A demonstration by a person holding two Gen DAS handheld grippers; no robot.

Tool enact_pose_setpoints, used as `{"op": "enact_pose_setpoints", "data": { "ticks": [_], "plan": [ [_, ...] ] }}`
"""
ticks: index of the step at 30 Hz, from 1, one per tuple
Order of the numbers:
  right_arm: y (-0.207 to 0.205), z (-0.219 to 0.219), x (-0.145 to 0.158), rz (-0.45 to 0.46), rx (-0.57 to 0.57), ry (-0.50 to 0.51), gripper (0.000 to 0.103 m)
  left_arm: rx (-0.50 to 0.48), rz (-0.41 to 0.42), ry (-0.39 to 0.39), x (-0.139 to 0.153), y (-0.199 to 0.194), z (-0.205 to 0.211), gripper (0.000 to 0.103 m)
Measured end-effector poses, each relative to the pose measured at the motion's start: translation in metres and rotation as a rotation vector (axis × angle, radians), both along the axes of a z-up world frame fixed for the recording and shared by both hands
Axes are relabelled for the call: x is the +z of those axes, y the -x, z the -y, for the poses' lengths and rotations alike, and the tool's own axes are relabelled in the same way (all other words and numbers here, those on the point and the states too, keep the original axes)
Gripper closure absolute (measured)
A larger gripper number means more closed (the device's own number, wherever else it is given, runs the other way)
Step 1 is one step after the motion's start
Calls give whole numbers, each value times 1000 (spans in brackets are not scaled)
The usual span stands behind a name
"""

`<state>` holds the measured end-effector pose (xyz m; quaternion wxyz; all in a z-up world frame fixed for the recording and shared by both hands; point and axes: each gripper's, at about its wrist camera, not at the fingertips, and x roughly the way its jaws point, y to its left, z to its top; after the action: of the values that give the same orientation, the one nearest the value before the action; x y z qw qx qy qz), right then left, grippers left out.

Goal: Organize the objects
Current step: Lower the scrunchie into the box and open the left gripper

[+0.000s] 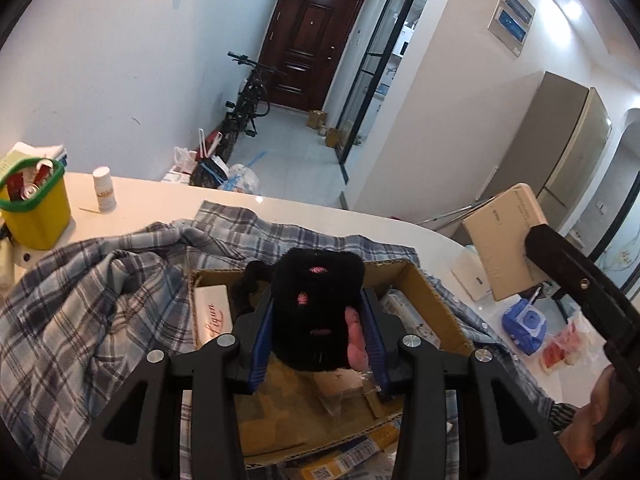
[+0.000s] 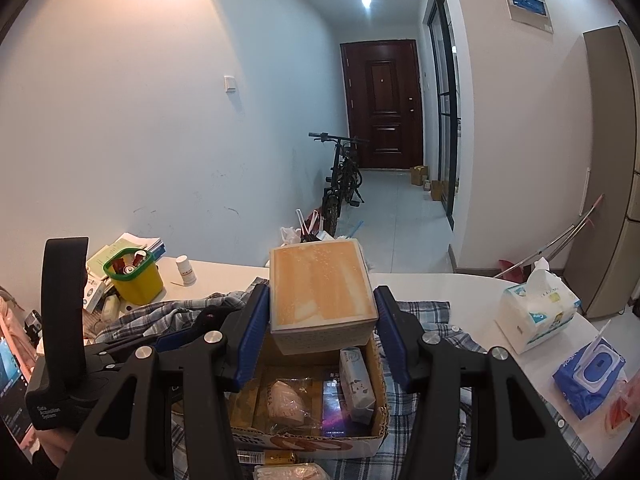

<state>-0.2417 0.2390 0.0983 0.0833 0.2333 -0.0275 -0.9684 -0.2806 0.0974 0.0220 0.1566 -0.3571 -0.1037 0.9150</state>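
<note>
My left gripper (image 1: pixel 318 320) is shut on a black fuzzy plush toy (image 1: pixel 316 308) with pink spots, held above an open cardboard box (image 1: pixel 436 300). The box lies on a blue plaid shirt (image 1: pixel 100 300) and holds several packets and small boxes. My right gripper (image 2: pixel 320 320) is shut on a tan cardboard box (image 2: pixel 322 292), held over the far end of the same open box (image 2: pixel 380 420). The tan box (image 1: pixel 504 236) and the right gripper also show at the right of the left wrist view. The left gripper's body (image 2: pixel 64 320) shows at the left of the right wrist view.
A yellow bin with a green rim (image 1: pixel 36 204) and a white pill bottle (image 1: pixel 104 190) stand at the table's far left. A tissue pack (image 2: pixel 536 312), a blue wet-wipes pack (image 2: pixel 592 376) and red-and-white packets (image 1: pixel 560 348) lie to the right. A bicycle (image 2: pixel 342 176) stands beyond the table.
</note>
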Motion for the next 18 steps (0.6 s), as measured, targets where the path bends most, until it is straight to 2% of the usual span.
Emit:
{"op": "enact_pose_setpoints", "data": {
  "ticks": [5, 7, 9, 14, 18],
  "plan": [
    [1, 1, 0, 3, 1, -4, 52, 8, -1, 34, 0, 1, -2, 54],
    [2, 1, -1, 5, 1, -5, 52, 13, -1, 46, 1, 0, -3, 38],
    [2, 2, -2, 7, -1, -7, 52, 36, -13, 53, 2, -2, -1, 32],
    [4, 1, -3, 13, -2, -5, 52, 93, -50, 57, 19, -9, 10, 31],
    [5, 2, -6, 19, 2, -5, 52, 138, -86, 62, 30, -13, 20, 27]
  ]
}}
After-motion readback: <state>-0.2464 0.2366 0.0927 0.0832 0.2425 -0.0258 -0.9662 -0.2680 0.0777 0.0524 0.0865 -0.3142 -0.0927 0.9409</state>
